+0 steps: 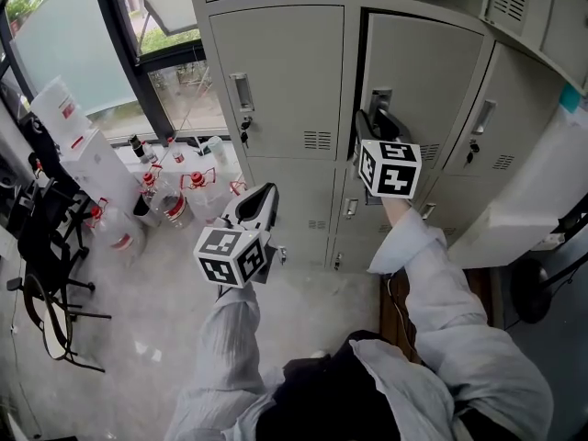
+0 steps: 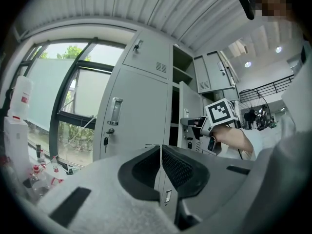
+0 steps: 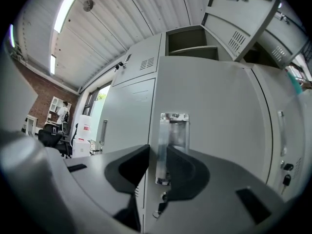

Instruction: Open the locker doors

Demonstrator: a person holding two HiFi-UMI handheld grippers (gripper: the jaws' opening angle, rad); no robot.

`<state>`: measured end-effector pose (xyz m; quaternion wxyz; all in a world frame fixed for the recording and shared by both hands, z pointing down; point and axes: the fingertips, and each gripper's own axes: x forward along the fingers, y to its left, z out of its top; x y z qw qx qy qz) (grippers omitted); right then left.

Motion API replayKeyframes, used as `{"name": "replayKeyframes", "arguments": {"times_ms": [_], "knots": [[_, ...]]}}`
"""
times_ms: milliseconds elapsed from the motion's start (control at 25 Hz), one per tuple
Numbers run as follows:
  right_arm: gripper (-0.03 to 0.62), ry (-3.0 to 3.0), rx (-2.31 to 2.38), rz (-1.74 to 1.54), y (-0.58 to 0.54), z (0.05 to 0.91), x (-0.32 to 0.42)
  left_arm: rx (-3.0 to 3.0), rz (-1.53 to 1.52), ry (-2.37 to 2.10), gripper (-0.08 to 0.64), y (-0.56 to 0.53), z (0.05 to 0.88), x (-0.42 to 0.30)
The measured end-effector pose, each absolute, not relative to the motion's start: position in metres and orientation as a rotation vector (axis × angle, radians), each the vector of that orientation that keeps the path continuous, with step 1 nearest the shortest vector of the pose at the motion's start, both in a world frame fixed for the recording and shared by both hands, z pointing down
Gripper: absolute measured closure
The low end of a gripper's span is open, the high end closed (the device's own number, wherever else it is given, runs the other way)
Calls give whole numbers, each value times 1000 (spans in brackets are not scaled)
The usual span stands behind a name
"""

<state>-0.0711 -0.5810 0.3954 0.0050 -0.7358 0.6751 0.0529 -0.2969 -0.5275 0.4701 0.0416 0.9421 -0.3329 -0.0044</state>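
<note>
- Right tool (image 3: 158,155): jaws clamped on handle (image 3: 170,130) of locker door (image 1: 432,72) (door stands ajar)
- Left tool (image 2: 160,155): jaws closed, nothing between them

Lockers (image 1: 276,81) ahead; window (image 1: 55,35) to their left; bottles (image 1: 175,200) on floor (image 1: 138,329) beneath window; chair (image 1: 46,274) furthest left.

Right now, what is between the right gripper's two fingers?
The chrome handle of the locker door, upright between the right gripper's fingers; the right gripper view shows it.
</note>
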Motion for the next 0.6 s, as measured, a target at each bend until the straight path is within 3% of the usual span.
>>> {"name": "replayKeyframes", "arguments": {"times_ms": [600], "knots": [[477,2210,-2164,185,-503,397,-73,2909,-27,-868,543,-493,485,-251]]}}
